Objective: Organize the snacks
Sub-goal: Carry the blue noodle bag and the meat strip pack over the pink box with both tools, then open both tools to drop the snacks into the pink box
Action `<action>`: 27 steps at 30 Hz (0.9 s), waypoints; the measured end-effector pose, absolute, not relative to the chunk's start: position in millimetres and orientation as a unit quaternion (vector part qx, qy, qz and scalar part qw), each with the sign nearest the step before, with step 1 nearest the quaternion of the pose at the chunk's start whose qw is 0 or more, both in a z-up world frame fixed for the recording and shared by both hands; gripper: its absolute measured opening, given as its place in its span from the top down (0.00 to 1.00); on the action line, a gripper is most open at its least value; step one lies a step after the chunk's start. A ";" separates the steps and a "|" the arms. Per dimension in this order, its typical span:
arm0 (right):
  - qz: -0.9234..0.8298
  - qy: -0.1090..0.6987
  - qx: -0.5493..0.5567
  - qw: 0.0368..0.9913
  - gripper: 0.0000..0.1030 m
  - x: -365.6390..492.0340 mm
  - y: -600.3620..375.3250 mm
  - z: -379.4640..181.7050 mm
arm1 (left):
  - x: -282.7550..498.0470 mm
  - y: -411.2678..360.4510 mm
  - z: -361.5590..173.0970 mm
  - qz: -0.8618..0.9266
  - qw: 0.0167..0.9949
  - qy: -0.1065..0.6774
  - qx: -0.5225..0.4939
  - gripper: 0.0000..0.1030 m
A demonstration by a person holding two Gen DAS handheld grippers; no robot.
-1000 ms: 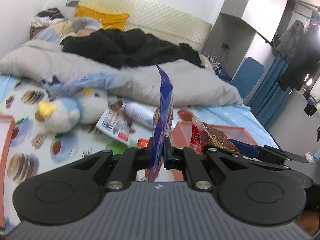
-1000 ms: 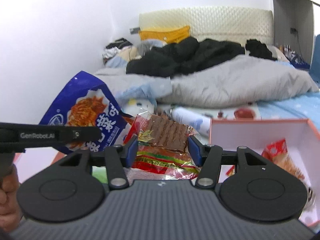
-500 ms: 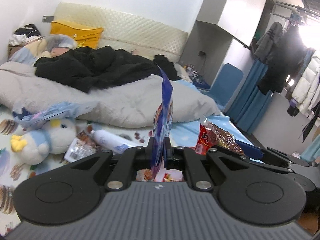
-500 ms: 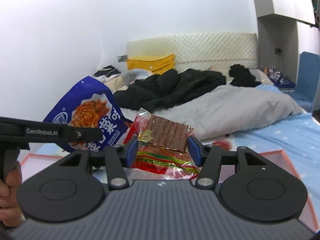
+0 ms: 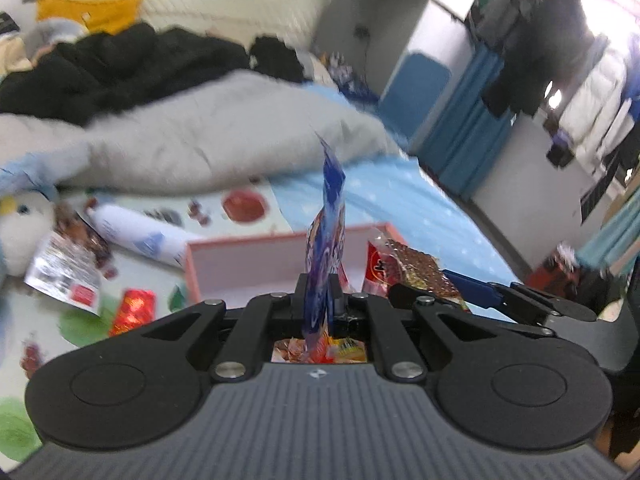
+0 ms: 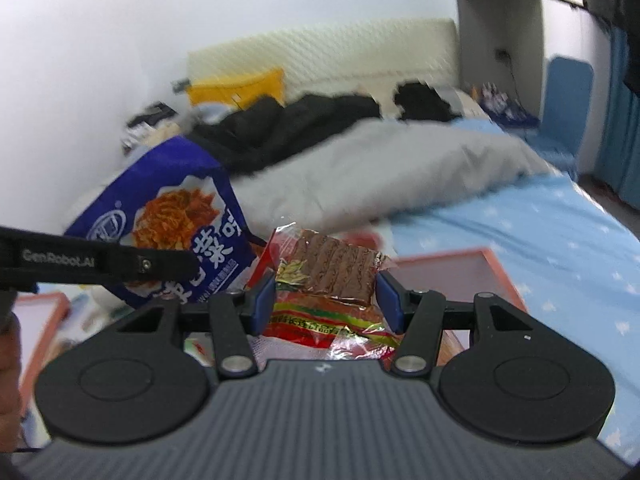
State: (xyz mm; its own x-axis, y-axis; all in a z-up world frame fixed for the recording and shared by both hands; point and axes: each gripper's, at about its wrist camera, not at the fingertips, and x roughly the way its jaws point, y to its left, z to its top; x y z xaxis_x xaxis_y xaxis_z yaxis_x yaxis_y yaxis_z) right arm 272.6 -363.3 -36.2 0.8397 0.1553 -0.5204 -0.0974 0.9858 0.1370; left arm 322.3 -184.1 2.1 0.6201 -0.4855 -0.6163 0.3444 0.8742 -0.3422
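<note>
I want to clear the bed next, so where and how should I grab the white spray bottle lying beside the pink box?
Grip the white cylindrical spray bottle across the middle of its body, coming from above with the tongs crosswise to it. It lies flat on the printed bedsheet, so its round sides are exposed, while its far end sits close to the pink box.

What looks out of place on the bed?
Several things lie loose on the sheet outside the pink box: a silver-backed packet, a red-wrapped snack and a white bottle on its side. No spill or damage visible.
</note>
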 end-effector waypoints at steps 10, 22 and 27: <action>0.034 0.357 0.034 0.933 0.43 287.7 -393.6 -95.6 | 364.3 -234.0 -51.9 -0.243 0.858 0.447 -0.069 0.92; 0.019 0.386 0.055 0.921 0.27 288.5 -411.2 -125.4 | 377.3 -237.5 -79.3 -0.222 0.851 0.474 -0.052 0.42; 0.024 0.370 0.069 0.926 0.27 286.2 -412.4 -114.0 | 372.3 -227.2 -64.6 -0.218 0.865 0.450 -0.053 0.42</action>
